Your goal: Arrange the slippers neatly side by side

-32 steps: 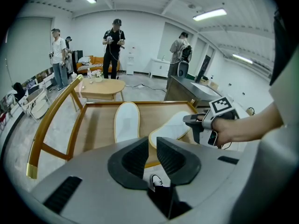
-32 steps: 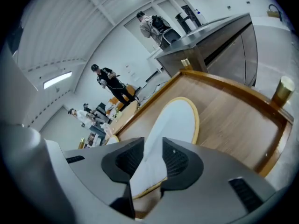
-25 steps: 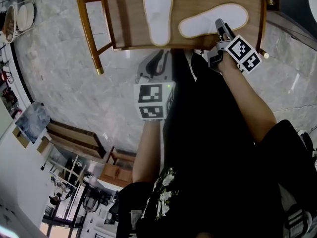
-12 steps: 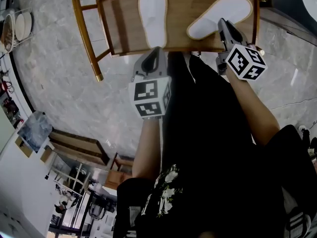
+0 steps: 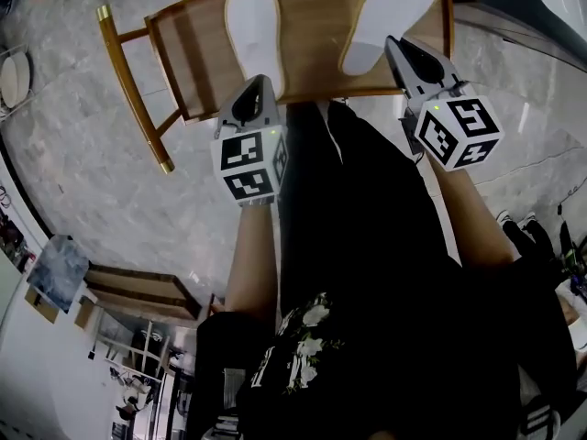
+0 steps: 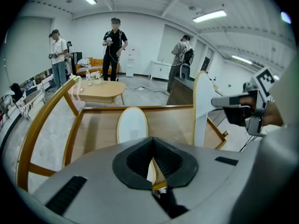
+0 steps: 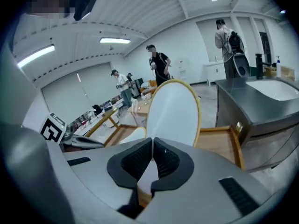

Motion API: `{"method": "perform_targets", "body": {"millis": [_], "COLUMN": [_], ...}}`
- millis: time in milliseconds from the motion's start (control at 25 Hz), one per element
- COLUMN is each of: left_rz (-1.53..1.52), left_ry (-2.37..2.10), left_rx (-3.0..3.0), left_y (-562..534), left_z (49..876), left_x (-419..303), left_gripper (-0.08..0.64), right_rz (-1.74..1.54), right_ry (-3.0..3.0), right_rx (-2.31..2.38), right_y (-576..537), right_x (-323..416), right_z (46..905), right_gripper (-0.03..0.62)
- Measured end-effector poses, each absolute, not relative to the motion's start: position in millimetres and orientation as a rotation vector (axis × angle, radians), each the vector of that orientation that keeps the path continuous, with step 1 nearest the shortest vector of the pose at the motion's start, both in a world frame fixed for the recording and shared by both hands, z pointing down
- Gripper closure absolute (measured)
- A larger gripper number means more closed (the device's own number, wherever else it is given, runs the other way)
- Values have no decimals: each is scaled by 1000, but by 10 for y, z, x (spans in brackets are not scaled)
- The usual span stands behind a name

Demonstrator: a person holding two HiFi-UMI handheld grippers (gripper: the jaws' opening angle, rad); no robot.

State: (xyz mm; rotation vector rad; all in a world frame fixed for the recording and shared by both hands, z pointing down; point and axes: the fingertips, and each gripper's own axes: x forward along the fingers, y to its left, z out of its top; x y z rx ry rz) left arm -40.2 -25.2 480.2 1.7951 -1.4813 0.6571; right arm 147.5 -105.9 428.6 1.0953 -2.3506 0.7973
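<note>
Over the table, your left hand-held gripper clamps the left slipper as anchor, while your right hand-held gripper, jaws just closed, grips the right slipper, presumably for alignment.

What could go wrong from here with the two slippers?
1. The right gripper, whose jaws have just been closing, pinches the right slipper only at its heel and holds it tilted up off the chair. The slipper might slide out or flop over.
2. The left gripper pinches the left slipper at the seat's near edge. A pull toward the person could drag it off the seat.
</note>
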Motion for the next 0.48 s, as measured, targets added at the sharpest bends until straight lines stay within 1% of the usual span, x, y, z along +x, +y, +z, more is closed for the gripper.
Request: {"method": "perform_targets", "body": {"millis": [240, 480], "left_rz": [673, 664], "left_ry": [-1387, -1320], "left_rx": [1820, 1831], "left_y": [-243, -261], "left_z": [4983, 5175], "left_x": [-423, -520], "left_gripper": [557, 557], "right_rz": [948, 947], "right_ry": [-2224, -2198], "right_rx": [1001, 914], "right_y": [-814, -763], "right_x": [1226, 775], "right_z": [4732, 5067], "right_gripper": [586, 586]}}
